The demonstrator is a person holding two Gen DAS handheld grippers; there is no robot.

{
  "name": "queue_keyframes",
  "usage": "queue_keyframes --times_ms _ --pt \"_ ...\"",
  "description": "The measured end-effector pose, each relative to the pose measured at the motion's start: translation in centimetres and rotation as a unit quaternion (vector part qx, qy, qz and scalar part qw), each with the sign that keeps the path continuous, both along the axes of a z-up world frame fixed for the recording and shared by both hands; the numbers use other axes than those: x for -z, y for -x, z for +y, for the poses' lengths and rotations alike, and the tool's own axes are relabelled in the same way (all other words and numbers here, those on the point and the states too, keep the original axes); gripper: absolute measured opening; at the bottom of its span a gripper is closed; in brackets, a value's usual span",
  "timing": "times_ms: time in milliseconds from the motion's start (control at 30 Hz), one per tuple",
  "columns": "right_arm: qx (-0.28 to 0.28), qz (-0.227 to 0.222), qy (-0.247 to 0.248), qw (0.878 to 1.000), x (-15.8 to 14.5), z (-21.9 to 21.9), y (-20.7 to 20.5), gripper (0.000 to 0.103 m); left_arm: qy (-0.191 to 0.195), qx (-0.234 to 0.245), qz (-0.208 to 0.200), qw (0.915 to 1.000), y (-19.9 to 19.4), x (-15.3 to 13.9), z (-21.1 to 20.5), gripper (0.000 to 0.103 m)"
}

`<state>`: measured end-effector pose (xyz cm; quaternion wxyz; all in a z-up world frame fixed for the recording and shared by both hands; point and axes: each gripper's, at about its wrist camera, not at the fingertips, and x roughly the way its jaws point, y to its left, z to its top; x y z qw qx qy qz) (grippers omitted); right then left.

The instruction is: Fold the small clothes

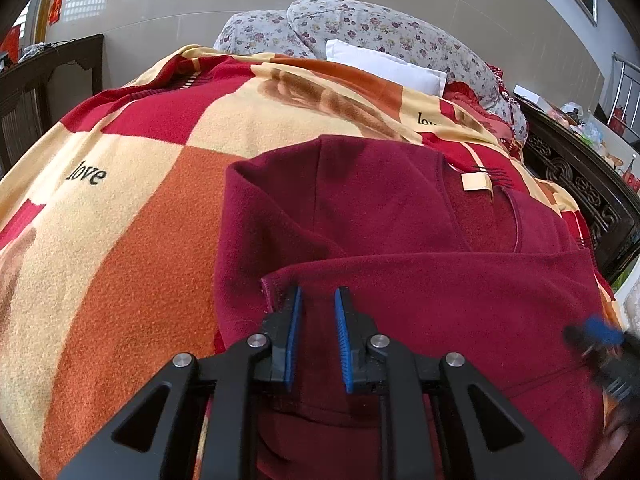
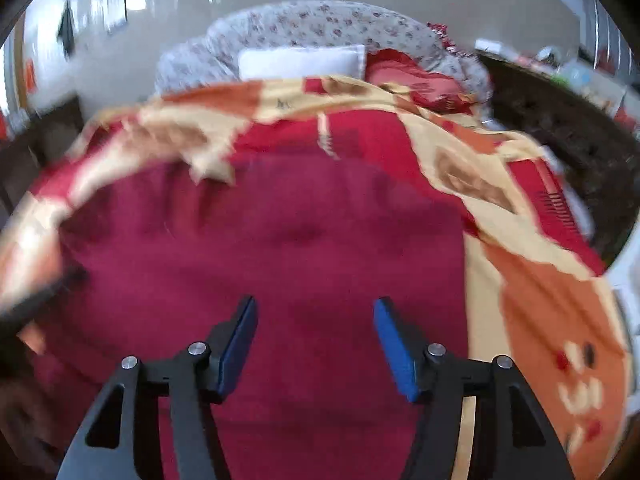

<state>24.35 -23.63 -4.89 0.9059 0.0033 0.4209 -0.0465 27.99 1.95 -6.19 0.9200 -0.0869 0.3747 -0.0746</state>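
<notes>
Bed blanket (image 1: 132,216) printed "love", maroon garment (image 1: 400,220), left gripper (image 1: 318,300) seemingly pinching its hem, right gripper (image 2: 314,312) agape.

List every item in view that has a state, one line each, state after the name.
Maroon garment: partly folded, lower edge lifted over its body.
Left tongs: shut on the garment's hem.
Right tongs: open, empty, above the garment.
Blanket: spread flat over the bed.
White pillow: lying against floral pillows.
</notes>
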Motion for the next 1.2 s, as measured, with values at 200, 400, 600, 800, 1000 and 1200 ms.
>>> queue_keyframes --times_ms 200,400,600,800,1000,1200 --pt "0.005 -0.026 0.0 1.0 1.1 0.0 0.8 0.07 0.003 0.005 -0.001 1.0 0.1 0.0 -0.1 0.021" --pt "0.001 -0.029 -0.002 1.0 1.3 0.0 1.1 0.075 -0.004 0.015 -0.003 0.9999 0.3 0.0 -0.7 0.029" --pt "-0.003 -0.028 -0.01 1.0 1.5 -0.2 1.0 0.079 -0.01 0.017 -0.003 0.9998 0.2 -0.1 -0.9 0.031" --pt "-0.005 -0.028 -0.014 1.0 1.6 -0.2 0.9 0.081 -0.018 0.027 0.0 0.9995 0.2 -0.5 -1.1 0.035" --pt "-0.009 -0.031 -0.022 0.999 1.5 -0.2 1.1 0.084 -0.053 0.027 -0.011 0.9982 3.2 -1.9 0.3 0.06" --pt "-0.008 -0.043 0.002 0.999 0.4 0.3 1.9 0.085 -0.046 0.026 -0.031 0.9981 6.7 -2.4 0.9 0.06"
